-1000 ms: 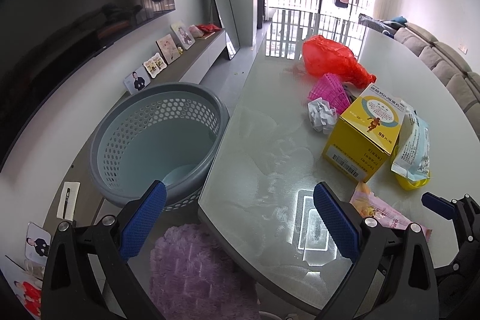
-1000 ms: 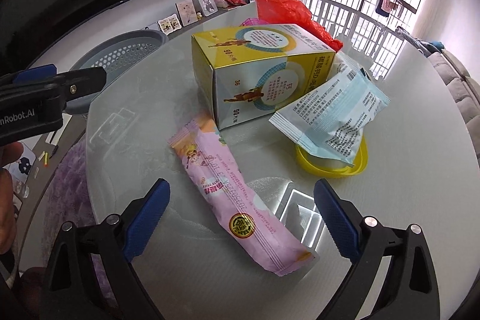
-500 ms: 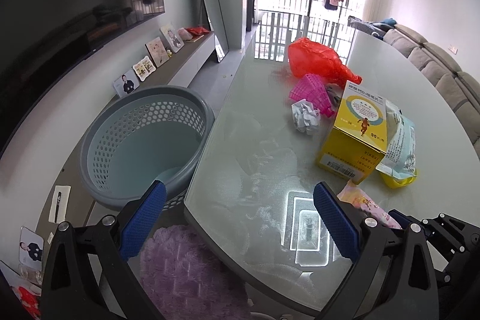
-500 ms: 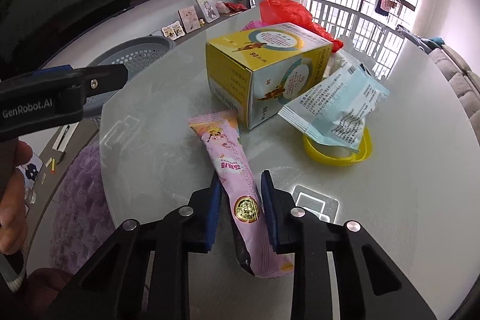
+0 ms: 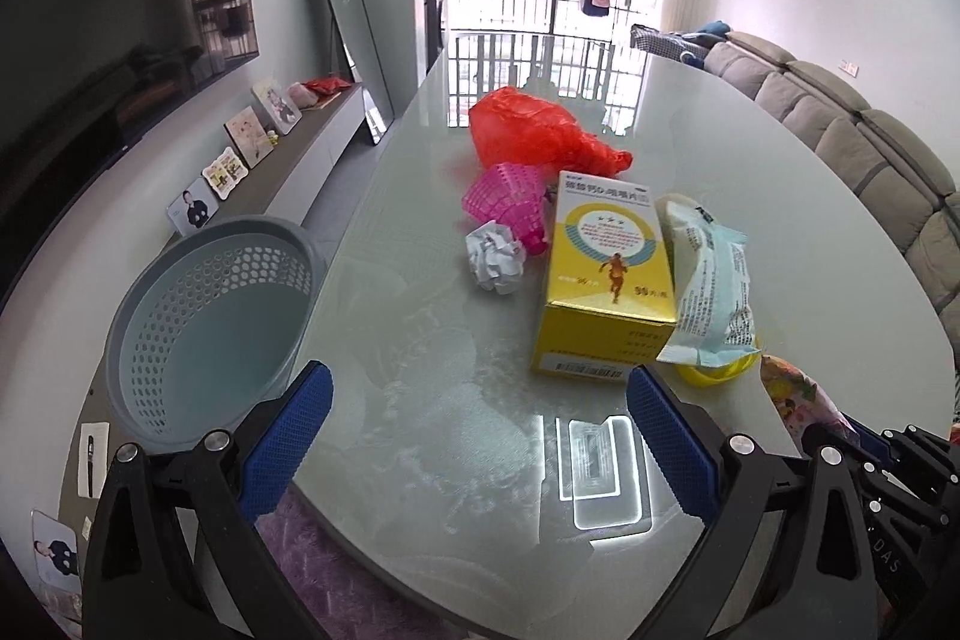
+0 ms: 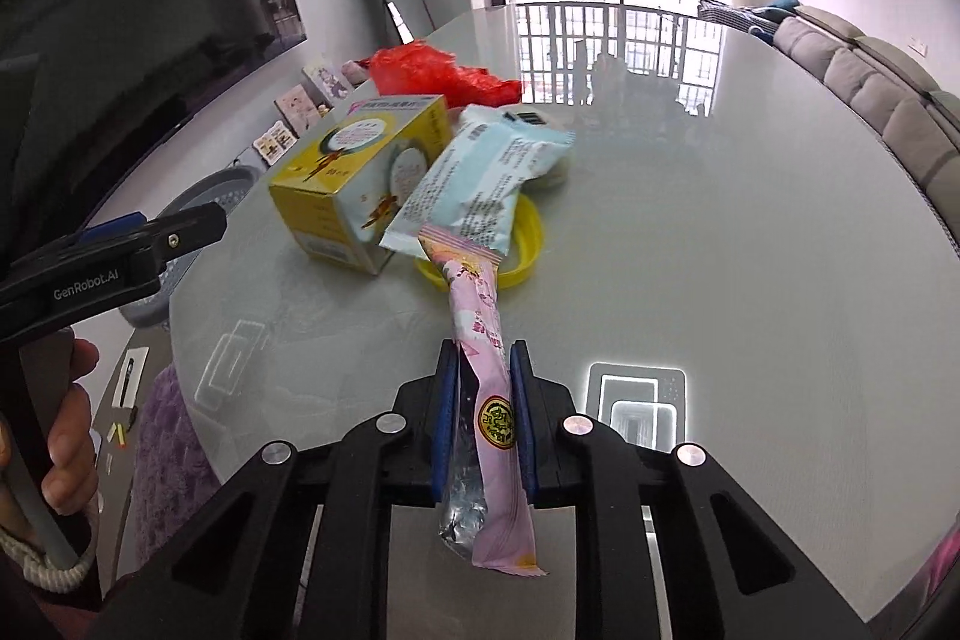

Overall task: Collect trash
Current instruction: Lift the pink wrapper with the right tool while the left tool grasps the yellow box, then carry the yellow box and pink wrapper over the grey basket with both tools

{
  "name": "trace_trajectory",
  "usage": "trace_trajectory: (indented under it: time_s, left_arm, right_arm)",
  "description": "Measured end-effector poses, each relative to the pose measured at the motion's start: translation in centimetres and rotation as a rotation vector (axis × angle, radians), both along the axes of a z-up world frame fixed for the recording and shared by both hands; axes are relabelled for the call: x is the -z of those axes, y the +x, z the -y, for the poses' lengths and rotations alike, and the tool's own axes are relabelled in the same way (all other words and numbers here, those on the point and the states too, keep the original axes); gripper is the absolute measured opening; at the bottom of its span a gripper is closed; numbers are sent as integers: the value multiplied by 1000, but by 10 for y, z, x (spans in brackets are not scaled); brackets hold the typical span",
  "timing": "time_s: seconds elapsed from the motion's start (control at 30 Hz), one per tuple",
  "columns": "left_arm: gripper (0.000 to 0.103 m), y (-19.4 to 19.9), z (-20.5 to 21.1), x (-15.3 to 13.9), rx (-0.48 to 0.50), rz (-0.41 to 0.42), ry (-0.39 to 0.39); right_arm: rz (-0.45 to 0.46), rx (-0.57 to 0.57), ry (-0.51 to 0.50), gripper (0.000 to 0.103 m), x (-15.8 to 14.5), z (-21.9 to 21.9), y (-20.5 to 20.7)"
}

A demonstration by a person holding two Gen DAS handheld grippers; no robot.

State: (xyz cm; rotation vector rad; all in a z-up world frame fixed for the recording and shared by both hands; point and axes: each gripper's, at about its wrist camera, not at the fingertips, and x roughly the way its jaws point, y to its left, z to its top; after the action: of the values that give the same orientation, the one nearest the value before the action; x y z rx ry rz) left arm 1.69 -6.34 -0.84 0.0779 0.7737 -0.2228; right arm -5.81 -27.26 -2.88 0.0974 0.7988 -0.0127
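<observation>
Slippage worries me — my right tongs (image 6: 480,421) are clamped on the thin pink wrapper (image 6: 480,340), which could slide free before the basket (image 5: 204,334); my left tongs (image 5: 474,436) gape empty.

We see a pink wrapper (image 6: 480,340) with a gold seal, a yellow box (image 5: 606,280), a red bag (image 5: 534,136), and a grey perforated basket (image 5: 210,316).
</observation>
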Motion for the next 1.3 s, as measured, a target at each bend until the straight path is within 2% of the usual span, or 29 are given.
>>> trace_trajectory:
  time_s: [0.13, 0.27, 0.57, 0.9, 0.97, 1.03, 1.13, 1.3]
  left_arm:
    - [97, 12, 21, -4, 33, 19, 4]
    - [97, 30, 38, 0, 59, 0, -3]
    - [97, 66, 70, 16, 67, -69, 32]
    - [95, 86, 78, 45, 59, -125, 76]
    - [88, 88, 79, 49, 56, -131, 83]
    - [67, 91, 80, 53, 66, -150, 78]
    - [63, 87, 78, 53, 70, -147, 61]
    - [62, 72, 70, 43, 76, -119, 34]
  right_arm:
    - [39, 58, 51, 17, -8, 28, -8]
    - [74, 100, 72, 17, -13, 47, -15]
    - [69, 129, 107, 17, -11, 69, -11]
    - [54, 121, 148, 17, -4, 79, -5]
    - [53, 119, 153, 17, -4, 80, -4]
    - [51, 116, 157, 17, -3, 80, -3]
    - [50, 116, 159, 17, -3, 81, -3]
    - [56, 121, 158, 17, -6, 80, -4]
